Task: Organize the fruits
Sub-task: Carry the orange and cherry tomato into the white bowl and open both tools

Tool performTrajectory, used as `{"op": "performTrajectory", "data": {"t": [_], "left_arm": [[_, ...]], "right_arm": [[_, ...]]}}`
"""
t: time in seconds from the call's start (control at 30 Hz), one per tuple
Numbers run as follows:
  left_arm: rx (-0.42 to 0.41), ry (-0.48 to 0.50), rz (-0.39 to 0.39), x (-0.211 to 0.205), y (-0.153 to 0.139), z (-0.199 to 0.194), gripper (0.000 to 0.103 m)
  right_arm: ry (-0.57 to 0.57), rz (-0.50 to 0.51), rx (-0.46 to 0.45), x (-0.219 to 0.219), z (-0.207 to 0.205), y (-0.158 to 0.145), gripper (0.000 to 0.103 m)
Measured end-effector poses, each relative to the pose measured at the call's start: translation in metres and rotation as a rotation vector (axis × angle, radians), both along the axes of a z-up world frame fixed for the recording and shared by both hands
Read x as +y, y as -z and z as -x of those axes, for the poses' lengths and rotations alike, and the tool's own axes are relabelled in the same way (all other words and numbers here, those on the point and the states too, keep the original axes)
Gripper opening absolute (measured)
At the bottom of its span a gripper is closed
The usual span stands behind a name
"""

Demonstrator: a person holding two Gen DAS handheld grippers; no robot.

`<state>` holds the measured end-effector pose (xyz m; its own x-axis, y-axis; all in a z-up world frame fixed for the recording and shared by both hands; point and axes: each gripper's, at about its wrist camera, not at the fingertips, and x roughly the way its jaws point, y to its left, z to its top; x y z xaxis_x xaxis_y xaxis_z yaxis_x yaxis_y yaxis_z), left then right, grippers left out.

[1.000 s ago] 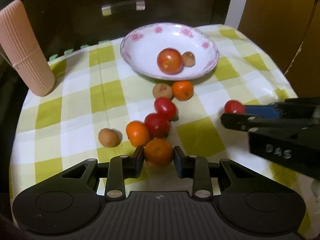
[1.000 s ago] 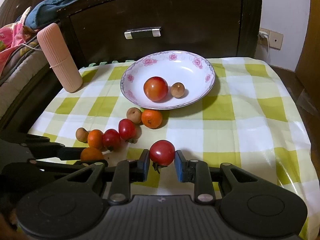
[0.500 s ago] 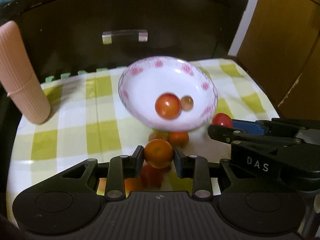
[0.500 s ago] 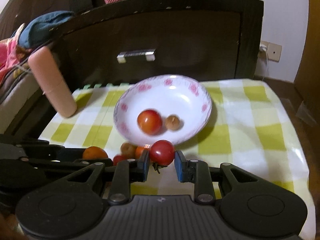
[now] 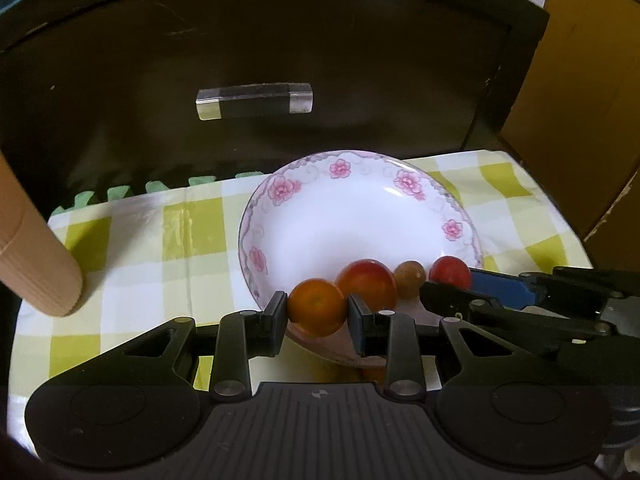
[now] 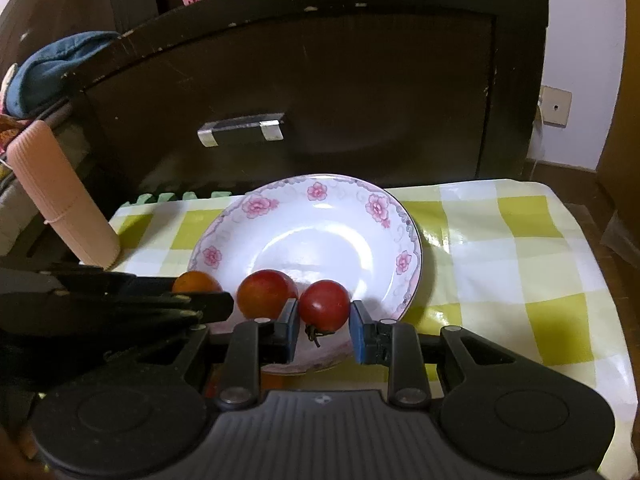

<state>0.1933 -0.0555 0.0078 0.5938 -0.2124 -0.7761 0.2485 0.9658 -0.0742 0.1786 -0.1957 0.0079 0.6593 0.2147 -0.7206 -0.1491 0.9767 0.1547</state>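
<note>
A white bowl with pink flowers [image 5: 344, 184] [image 6: 320, 204] stands on the checked tablecloth. A large red-orange tomato [image 5: 366, 284] [image 6: 266, 294] and a small brown fruit [image 5: 410, 280] lie in it. My left gripper [image 5: 317, 312] is shut on an orange [image 5: 317, 306] and holds it over the bowl's near rim. My right gripper [image 6: 324, 322] is shut on a small red tomato [image 6: 324, 305] with a stem, also over the near rim. That tomato shows in the left wrist view [image 5: 450, 272]. The orange shows in the right wrist view [image 6: 196, 282]. Fruits on the cloth are hidden behind the grippers.
A ribbed pink cylinder [image 5: 32, 252] [image 6: 60, 196] leans at the table's left. A dark wooden drawer front with a metal handle [image 5: 254, 100] [image 6: 240, 126] rises right behind the bowl. The yellow-checked tablecloth [image 6: 500, 248] extends to the right.
Both grippers have lifted their fruit off the cloth and moved forward to the bowl's near rim. The loose fruits on the cloth have dropped out of view.
</note>
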Motion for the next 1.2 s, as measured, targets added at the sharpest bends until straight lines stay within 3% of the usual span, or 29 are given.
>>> {"op": "performTrajectory", "data": {"t": [0.33,0.6,0.77,1.2], "left_arm": [[-0.001,-0.022,-0.013,0.000,0.003,-0.015,0.040],[0.002,-0.045,0.024,0.001,-0.002,-0.020,0.051],[-0.007,-0.044,0.020,0.001,-0.006,-0.018,0.053],[-0.059,-0.025,-0.004,0.003,-0.028,0.002,0.064]], "right_arm": [[-0.006,-0.006,0.003,-0.002,-0.018,0.009,0.026],[0.025,-0.049,0.011,-0.013,-0.024,0.007,0.027],[0.035,-0.051,0.006,-0.017,-0.024,0.006,0.032],[0.043,-0.037,-0.038,-0.016,-0.011,-0.017,0.032]]}}
